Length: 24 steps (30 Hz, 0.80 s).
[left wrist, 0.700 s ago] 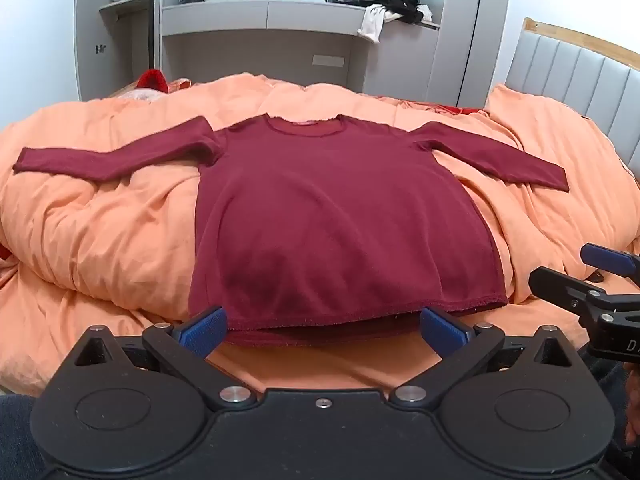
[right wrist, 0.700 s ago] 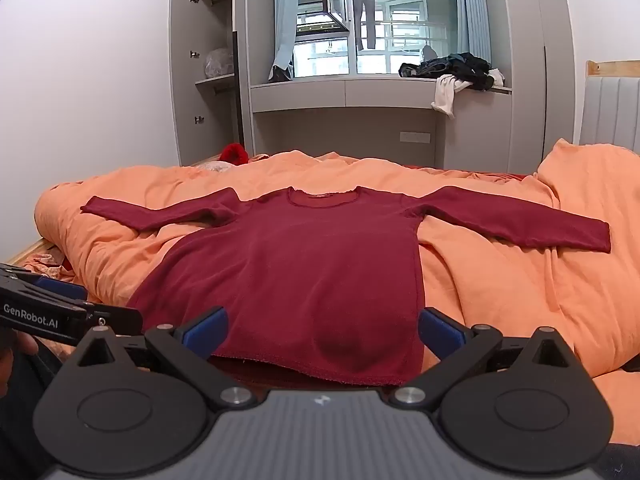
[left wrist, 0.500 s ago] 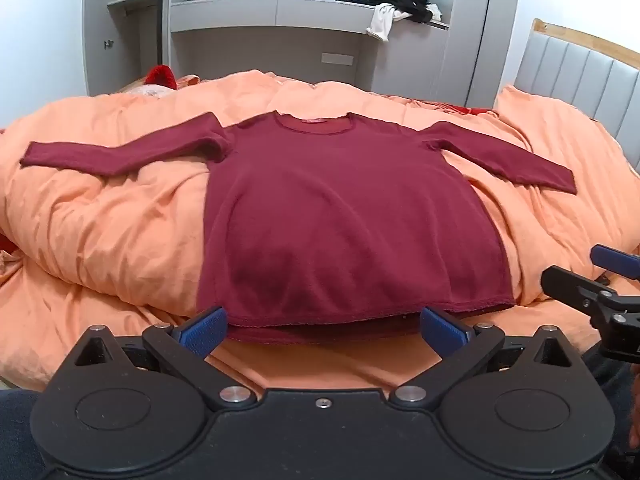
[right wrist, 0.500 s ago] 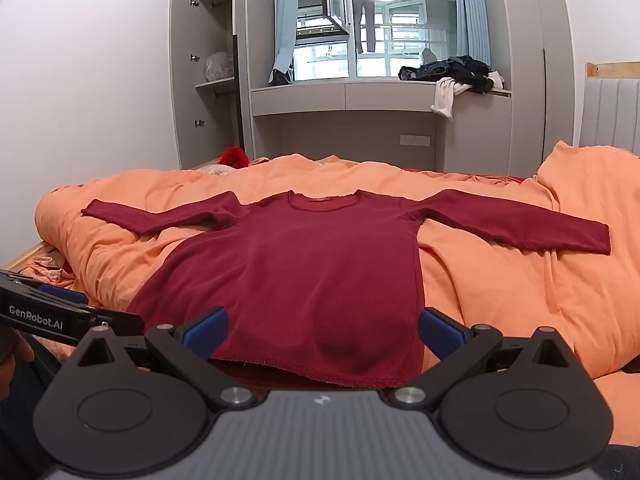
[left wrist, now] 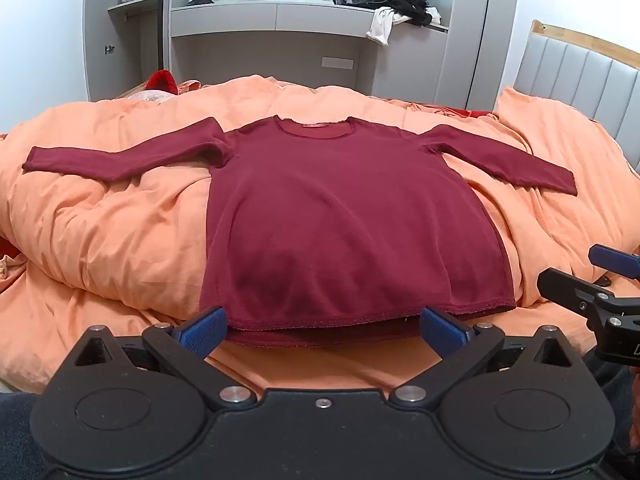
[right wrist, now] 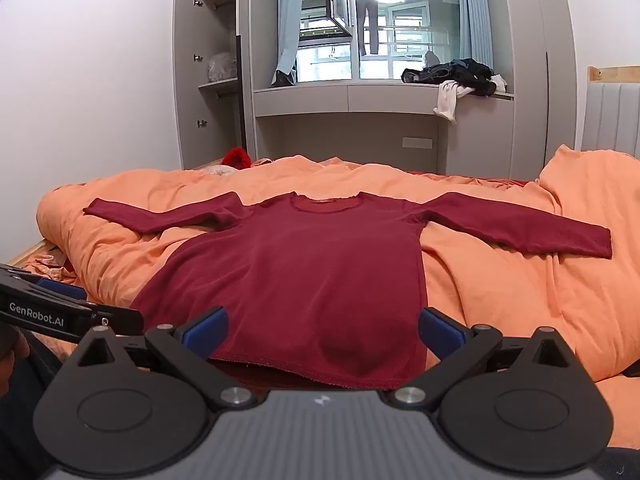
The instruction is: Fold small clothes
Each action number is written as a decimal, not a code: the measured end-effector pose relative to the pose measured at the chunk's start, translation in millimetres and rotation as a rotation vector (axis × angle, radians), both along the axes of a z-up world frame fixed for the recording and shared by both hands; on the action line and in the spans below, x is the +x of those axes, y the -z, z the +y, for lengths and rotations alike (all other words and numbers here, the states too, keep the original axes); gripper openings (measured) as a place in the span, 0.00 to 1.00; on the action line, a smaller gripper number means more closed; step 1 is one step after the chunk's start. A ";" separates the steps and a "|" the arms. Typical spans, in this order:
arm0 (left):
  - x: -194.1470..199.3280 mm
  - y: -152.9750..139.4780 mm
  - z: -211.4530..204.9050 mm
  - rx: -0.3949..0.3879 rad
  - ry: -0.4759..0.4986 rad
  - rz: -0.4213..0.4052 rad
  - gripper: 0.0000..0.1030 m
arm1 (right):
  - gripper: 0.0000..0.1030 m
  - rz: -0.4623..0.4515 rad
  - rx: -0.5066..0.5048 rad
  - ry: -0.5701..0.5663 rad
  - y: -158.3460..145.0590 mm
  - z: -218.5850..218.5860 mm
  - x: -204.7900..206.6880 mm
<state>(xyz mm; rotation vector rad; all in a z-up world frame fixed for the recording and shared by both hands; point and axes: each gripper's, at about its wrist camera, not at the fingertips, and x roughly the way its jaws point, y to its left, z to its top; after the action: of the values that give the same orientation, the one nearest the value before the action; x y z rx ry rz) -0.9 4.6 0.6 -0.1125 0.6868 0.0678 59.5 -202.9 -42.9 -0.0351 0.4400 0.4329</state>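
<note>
Since the earlier pictures, the shirt (left wrist: 344, 216) is seen a little lower and closer in the left view, and the right gripper (left wrist: 592, 280) is seen a bit lower at that view's edge; in the right view hardly anything is changed.

The dark red shirt is spread flat on the orange blanket (left wrist: 100, 232) on the bed, front up, with the neck hole at the far end. Both long sleeves are stretched out to the sides. The bottom edge is laid nearest to the grippers, and a second layer of the hem is seen peeking out under it.

The left gripper (left wrist: 322, 326) is held wide apart, with nothing between its blue pads (left wrist: 202, 330). It is kept just in front of the shirt's bottom edge, and whether the pads touch the cloth cannot be told. The right gripper (right wrist: 322, 330) is spread wide too, with nothing gripped, near the shirt's hem (right wrist: 312, 372).

A pile of dark clothes (right wrist: 452, 74) is seen on the window ledge (right wrist: 344, 90) behind the bed. A red fluffy thing (right wrist: 236, 158) is seen past the far side of the blanket. A gray padded headboard (left wrist: 580, 80) is seen on the right.
</note>
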 end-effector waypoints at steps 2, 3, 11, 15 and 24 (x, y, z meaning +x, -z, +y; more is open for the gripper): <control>-0.4 -0.3 0.1 -0.001 -0.003 0.000 0.99 | 1.00 0.000 0.000 0.000 0.2 -0.1 0.2; -0.3 -0.1 0.3 -0.001 -0.002 0.000 0.99 | 1.00 -0.001 0.000 0.001 0.1 -0.2 -0.1; 0.0 -0.4 -0.2 0.006 0.002 -0.001 0.99 | 1.00 0.002 0.001 0.009 -0.1 -1.2 0.1; 0.6 -0.6 0.6 0.011 0.000 -0.001 1.00 | 1.00 0.004 -0.010 0.012 0.0 -0.9 0.8; 1.2 -3.0 2.3 0.019 -0.006 -0.001 0.99 | 1.00 0.005 -0.016 0.019 -0.2 -1.1 2.1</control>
<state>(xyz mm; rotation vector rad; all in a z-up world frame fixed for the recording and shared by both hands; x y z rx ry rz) 0.2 7.0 3.6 -0.0963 0.6847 0.0802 61.6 -204.0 -42.6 -0.0457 0.4482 0.4105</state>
